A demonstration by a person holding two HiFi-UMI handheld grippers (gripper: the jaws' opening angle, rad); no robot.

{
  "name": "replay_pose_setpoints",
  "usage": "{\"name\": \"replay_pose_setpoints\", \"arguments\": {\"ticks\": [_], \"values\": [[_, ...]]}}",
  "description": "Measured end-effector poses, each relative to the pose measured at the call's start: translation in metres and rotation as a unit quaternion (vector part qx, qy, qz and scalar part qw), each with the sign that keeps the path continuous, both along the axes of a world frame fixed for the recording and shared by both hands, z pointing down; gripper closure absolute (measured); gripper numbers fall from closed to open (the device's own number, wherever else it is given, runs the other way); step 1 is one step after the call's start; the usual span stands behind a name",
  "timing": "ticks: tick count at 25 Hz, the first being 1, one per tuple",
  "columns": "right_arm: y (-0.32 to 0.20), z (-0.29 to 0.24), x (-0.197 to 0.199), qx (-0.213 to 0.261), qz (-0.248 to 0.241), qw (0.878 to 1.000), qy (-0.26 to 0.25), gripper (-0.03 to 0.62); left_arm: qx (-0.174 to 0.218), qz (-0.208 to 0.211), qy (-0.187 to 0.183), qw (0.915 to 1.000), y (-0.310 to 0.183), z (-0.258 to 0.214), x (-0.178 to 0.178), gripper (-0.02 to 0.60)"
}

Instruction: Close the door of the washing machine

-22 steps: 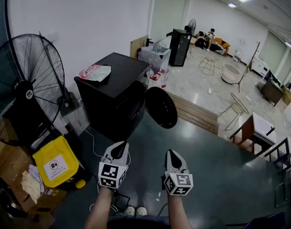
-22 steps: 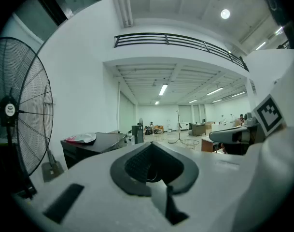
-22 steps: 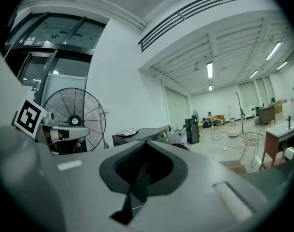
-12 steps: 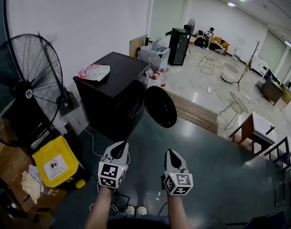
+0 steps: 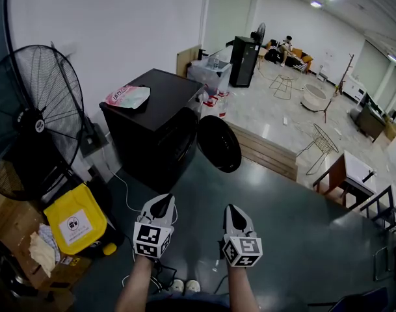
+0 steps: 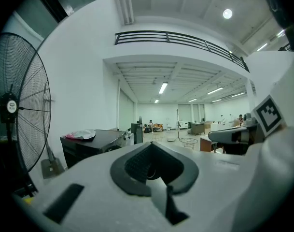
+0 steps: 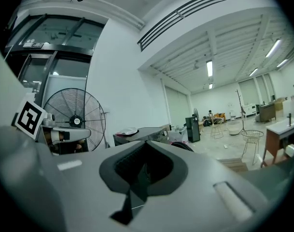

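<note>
Both claws, left gripper (image 5: 160, 207) and right gripper (image 5: 234, 213), are closed on nothing at lower centre, well apart from the black washing machine (image 5: 152, 125) mid-frame, its round door (image 5: 218, 145) swung open rightward. I judge I'm at the approach. Next, reach the door's outer face and push. Dark floor (image 5: 282, 220), white wall (image 5: 119, 31) behind.
</note>
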State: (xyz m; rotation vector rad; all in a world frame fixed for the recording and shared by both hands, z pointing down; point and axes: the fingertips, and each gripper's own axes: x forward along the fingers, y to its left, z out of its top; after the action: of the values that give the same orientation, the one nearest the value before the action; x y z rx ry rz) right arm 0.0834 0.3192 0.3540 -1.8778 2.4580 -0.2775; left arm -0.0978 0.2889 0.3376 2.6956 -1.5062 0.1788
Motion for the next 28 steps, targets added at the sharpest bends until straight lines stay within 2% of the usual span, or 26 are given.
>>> {"name": "replay_pose_setpoints", "arguments": {"ticks": [3, 4, 7, 9, 13, 20, 28], "values": [[0.001, 0.002, -0.001, -0.001, -0.001, 1.0, -0.009, 0.577, -0.004, -0.002, 0.001, 1.0, 0.001, 0.004, -0.002, 0.574], [0.001, 0.003, -0.002, -0.001, -0.003, 1.0, -0.012, 0.537, -0.006, -0.002, 0.001, 1.0, 0.002, 0.005, -0.003, 0.574], [0.002, 0.002, -0.005, 0.004, -0.011, 1.0, -0.019, 0.499, -0.009, -0.003, 0.003, 0.9999, 0.003, 0.007, -0.005, 0.574], [0.002, 0.001, -0.009, 0.007, -0.019, 0.999, -0.024, 0.45, -0.012, -0.004, 0.004, 0.9999, 0.004, 0.009, -0.006, 0.574], [0.003, 0.006, -0.017, 0.007, -0.036, 0.999, -0.03, 0.409, -0.016, -0.006, 0.006, 0.9998, 0.006, 0.014, -0.01, 0.574], [-0.004, 0.019, -0.023, -0.008, -0.037, 0.999, -0.029, 0.382, -0.028, -0.007, 0.007, 0.9996, 0.0, 0.025, -0.018, 0.574], [-0.026, 0.024, -0.026, -0.007, -0.025, 0.999, -0.031, 0.365, -0.016, 0.008, 0.004, 0.9998, -0.027, 0.022, -0.024, 0.574]]}}
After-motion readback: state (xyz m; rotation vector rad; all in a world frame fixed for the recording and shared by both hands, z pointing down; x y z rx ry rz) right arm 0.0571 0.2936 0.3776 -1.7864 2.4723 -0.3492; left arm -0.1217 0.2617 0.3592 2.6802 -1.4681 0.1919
